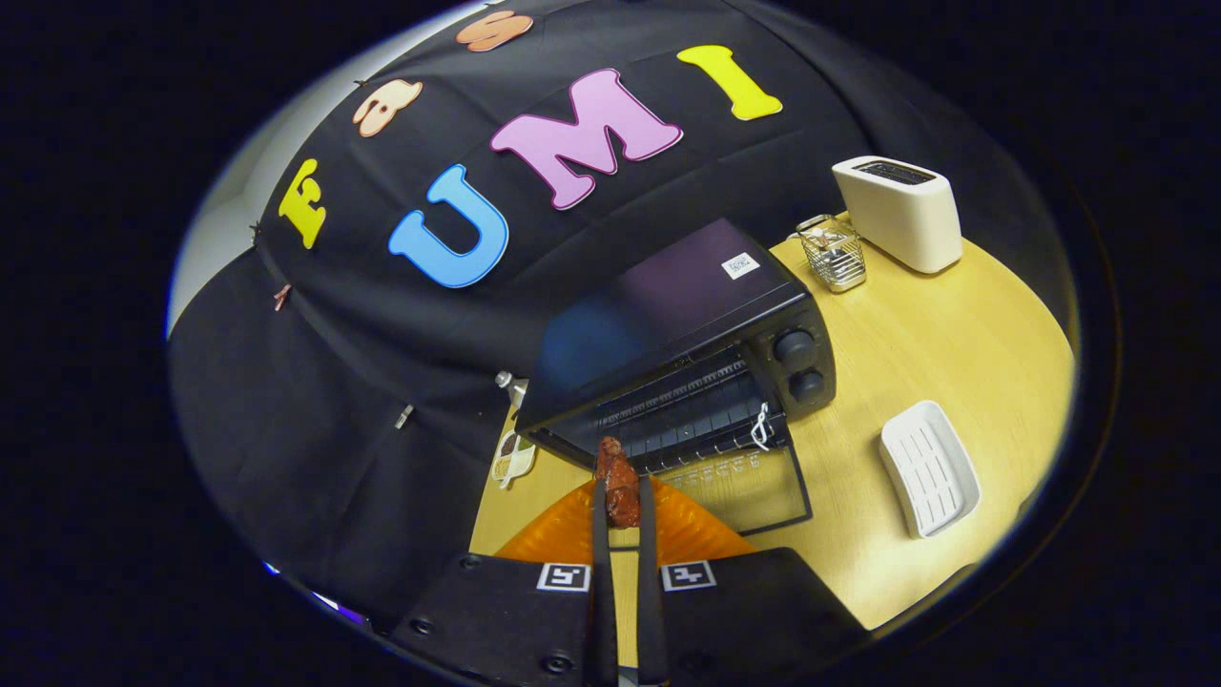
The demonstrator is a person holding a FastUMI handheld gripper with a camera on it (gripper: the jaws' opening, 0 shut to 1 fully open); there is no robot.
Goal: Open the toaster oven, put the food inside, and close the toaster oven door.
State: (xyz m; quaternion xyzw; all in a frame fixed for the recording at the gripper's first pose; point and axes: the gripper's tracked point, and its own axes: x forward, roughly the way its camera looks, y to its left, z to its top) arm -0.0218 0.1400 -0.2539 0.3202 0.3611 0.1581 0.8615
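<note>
Nearest to us, our gripper [622,501] has its two fingers [601,553] drawn close together, both pressing on a reddish-brown piece of food [618,485] that stands up between the tips and pokes out a little past them. The gap between the fingers is narrow, only as wide as the food itself.

We take the toaster oven [682,334] as our landmark. It is a black box sitting on the yellow wooden table [916,353], just beyond our fingertips. Its glass door [739,487] is dropped fully open and lies flat on the table in front of the oven's mouth, and we can see the wire rack [687,415] inside. A small white loop [761,426] hangs at the oven's front edge beside the two round knobs [794,363]. The food we hold is just in front of the oven's open mouth, at its end away from the knobs, above the near edge of the door.

Under our fingers, in front of the oven, lies an orange ribbed tray [687,534]. Beyond the oven on the knob side stand a small wire basket [834,253] and, next to it, a white toaster [901,212]. Out to the knob side of the oven, well apart from it, rests a white slotted dish [930,468]. At the oven's other end, a small pale dish [513,460] with something dark on it sits by the black cloth wall.
</note>
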